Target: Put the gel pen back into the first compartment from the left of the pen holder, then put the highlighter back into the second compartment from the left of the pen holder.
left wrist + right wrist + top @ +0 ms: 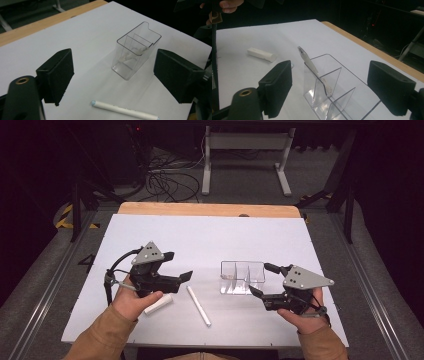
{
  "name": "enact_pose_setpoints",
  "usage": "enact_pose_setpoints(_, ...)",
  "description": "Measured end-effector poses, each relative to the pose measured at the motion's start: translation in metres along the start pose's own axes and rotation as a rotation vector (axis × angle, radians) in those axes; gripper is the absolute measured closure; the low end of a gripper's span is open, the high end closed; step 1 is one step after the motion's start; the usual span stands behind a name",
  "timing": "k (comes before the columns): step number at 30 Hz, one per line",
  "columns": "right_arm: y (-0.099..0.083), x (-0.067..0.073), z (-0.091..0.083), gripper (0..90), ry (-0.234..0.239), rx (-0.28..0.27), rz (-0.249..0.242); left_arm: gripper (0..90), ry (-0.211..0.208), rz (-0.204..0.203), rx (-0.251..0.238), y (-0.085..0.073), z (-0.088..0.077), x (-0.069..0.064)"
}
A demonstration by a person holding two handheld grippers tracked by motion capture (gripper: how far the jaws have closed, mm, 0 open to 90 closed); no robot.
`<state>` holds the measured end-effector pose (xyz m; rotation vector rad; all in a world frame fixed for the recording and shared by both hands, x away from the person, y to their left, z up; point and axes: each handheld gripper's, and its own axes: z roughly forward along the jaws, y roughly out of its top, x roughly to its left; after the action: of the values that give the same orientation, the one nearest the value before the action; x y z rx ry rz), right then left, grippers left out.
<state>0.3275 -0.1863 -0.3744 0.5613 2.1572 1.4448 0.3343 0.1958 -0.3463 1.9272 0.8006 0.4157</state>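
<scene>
Nearest, sleeves: we see tan fabric cuffs at the bottom edge of the high view, one hand gripping each tool.
Left tool (177, 266): we read its jaws as spread, nothing between the matte black pads; it hangs just above the worktop, likely lining up on the pen lying below it.
Loose pen (198, 305): slim white barrel with a pale blue tip, lying flat on the worktop between the two hands, clear of the organiser.
White stub (158, 304): short, chalky, rounded cylinder, lying by the left hand; we cannot tell what it is.
Right tool (261, 279): jaws spread, empty, parked just beside the organiser's near wall, probably ready to steady it.
Organiser (260, 270): clear rigid plastic, rectangular, with inner dividers making compartments; it stands upright.
Stowed pen (312, 65): white, metal-tipped, leaning tilted in an end compartment.
Worktop (210, 235): smooth white sheet, with a wooden edge strip at the far side.
</scene>
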Motion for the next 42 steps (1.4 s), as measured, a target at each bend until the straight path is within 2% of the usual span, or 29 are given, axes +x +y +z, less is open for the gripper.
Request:
enact_pose_setpoints(4, 0.0, 0.002, 0.002, 19.7, 0.002, 0.001, 0.008, 14.7, 0.008, -0.002, -0.033, -0.015, -0.008, 0.004)
enact_pose_setpoints(6, 0.001, 0.003, 0.003, 19.7, 0.006, 0.002, 0.01, 14.0, 0.032, 0.015, -0.049, -0.024, -0.014, 0.006)
enact_pose_setpoints(7, 0.001, 0.004, 0.003, 19.7, 0.008, 0.001, 0.011, 14.0, 0.031, 0.005, -0.06, -0.03, -0.018, 0.006)
enact_pose_setpoints(8, 0.001, 0.005, 0.003, 19.7, 0.01, -0.003, 0.013, 14.0, 0.041, 0.012, -0.068, -0.034, -0.02, 0.008)
enact_pose_setpoints(11, 0.002, 0.007, 0.005, 19.7, 0.011, -0.006, 0.018, 14.0, 0.053, 0.006, -0.073, -0.043, -0.027, 0.009)
enact_pose_setpoints(13, 0.004, 0.009, 0.005, 19.7, 0.012, -0.009, 0.014, 14.0, 0.061, 0.015, -0.077, -0.045, -0.031, 0.011)
enact_pose_setpoints(17, 0.006, 0.012, 0.005, 19.6, 0.01, -0.009, 0.007, 12.9, 0.054, -0.006, -0.084, -0.048, -0.032, 0.013)
enact_pose_setpoints(20, 0.006, 0.013, 0.006, 19.6, 0.01, -0.005, 0.004, 11.3, 0.041, 0.001, -0.073, -0.051, -0.029, 0.015)
enact_pose_setpoints(24, 0.006, 0.014, 0.006, 19.2, 0.011, -0.004, 0.009, 10.3, 0.018, -0.014, -0.087, -0.054, -0.029, 0.015)
enact_pose_setpoints(26, 0.007, 0.014, 0.007, 19.2, 0.016, -0.005, 0.01, 10.0, 0.03, 0.012, -0.09, -0.055, -0.032, 0.016)
enact_pose_setpoints(27, 0.007, 0.015, 0.007, 19.2, 0.019, -0.003, 0.014, 9.8, 0.023, 0.003, -0.096, -0.056, -0.033, 0.016)
enact_pose_setpoints(29, 0.008, 0.016, 0.008, 19.2, 0.022, 0.005, 0.019, 9.6, 0.025, 0.011, -0.1, -0.056, -0.036, 0.016)
enact_pose_setpoints(32, 0.01, 0.017, 0.01, 21.8, 0.027, 0.013, 0.024, 9.5, 0.045, 0.017, -0.106, -0.057, -0.038, 0.017)
enact_pose_setpoints(37, 0.017, 0.02, 0.014, 21.8, 0.031, 0.011, 0.018, 9.5, 0.041, -0.004, -0.109, -0.059, -0.041, 0.019)
enact_pose_setpoints(38, 0.019, 0.021, 0.015, 21.8, 0.032, 0.012, 0.016, 8.9, 0.041, 0.01, -0.111, -0.059, -0.042, 0.02)
enact_pose_setpoints(41, 0.023, 0.023, 0.018, 22.4, 0.044, 0.013, 0.017, 6.6, 0.022, -0.003, -0.113, -0.061, -0.043, 0.022)
enact_pose_setpoints(42, 0.025, 0.024, 0.019, 22.4, 0.051, 0.015, 0.023, 6.7, 0.029, 0.009, -0.116, -0.061, -0.044, 0.023)
